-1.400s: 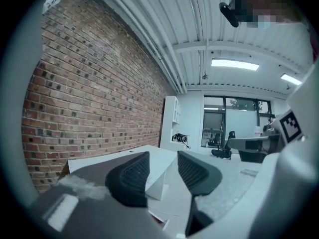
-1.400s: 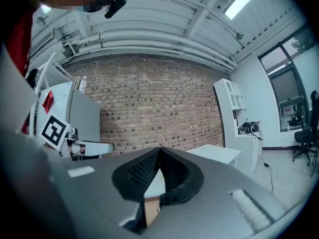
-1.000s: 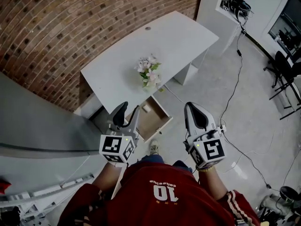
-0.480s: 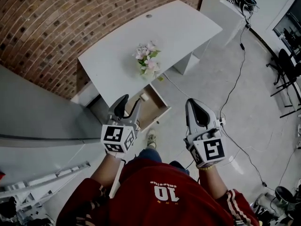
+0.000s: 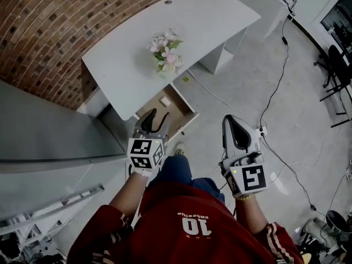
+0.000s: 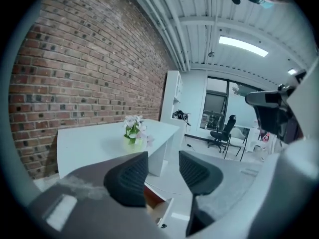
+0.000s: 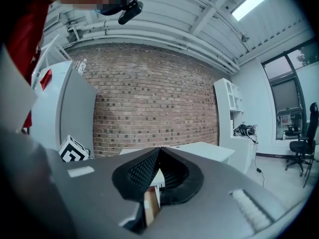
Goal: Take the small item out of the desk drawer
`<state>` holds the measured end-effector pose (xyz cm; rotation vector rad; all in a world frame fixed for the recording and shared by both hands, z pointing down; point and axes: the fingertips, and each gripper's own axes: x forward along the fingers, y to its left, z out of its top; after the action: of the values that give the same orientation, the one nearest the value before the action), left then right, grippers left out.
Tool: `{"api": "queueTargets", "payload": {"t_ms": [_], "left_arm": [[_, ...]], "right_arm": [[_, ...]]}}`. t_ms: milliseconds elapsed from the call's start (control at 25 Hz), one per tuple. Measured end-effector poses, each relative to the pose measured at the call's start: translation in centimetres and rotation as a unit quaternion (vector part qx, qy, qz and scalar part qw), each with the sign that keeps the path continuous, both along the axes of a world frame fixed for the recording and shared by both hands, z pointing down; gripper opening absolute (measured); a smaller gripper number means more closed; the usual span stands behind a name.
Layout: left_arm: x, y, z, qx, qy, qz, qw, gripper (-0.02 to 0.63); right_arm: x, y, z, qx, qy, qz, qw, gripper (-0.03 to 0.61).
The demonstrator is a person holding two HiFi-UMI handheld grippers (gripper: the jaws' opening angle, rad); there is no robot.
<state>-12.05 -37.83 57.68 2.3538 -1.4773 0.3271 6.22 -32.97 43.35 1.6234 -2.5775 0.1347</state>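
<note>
Plainly, the left gripper point(image 5: 153, 117) stands wide with nothing between its pads, and the right gripper point(image 5: 230, 120), at its three o'clock, is pressed closed and empty. At the left gripper's twelve o'clock, not touching it, the open drawer point(image 5: 176, 110) holds the small item point(image 5: 164, 101) (pale, too small to identify). It is probably light and stiff; pinch its opposite edges from above.

On the person's red fabric jersey point(image 5: 187, 232), the number 10 point(image 5: 193, 224) is printed in white and is seen upside down in the head view. Just beside it, a short line of small white lettering point(image 5: 192, 215) is printed, too small to be read.
</note>
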Motion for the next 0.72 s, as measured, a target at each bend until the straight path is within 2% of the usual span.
{"api": "queueTargets", "payload": {"t_ms": [200, 720], "left_arm": [[0.1, -2.4, 6.2, -0.022, 0.019, -0.011, 0.9995, 0.204], [-1.8, -9.1, 23.2, -0.082, 0.016, -0.040, 0.9957, 0.213]], "right_arm": [[-0.1, -1.4, 3.6, 0.009, 0.001, 0.001, 1.000, 0.002], [-0.9, -6.7, 14.1, 0.015, 0.004, 0.006, 1.000, 0.003]]}}
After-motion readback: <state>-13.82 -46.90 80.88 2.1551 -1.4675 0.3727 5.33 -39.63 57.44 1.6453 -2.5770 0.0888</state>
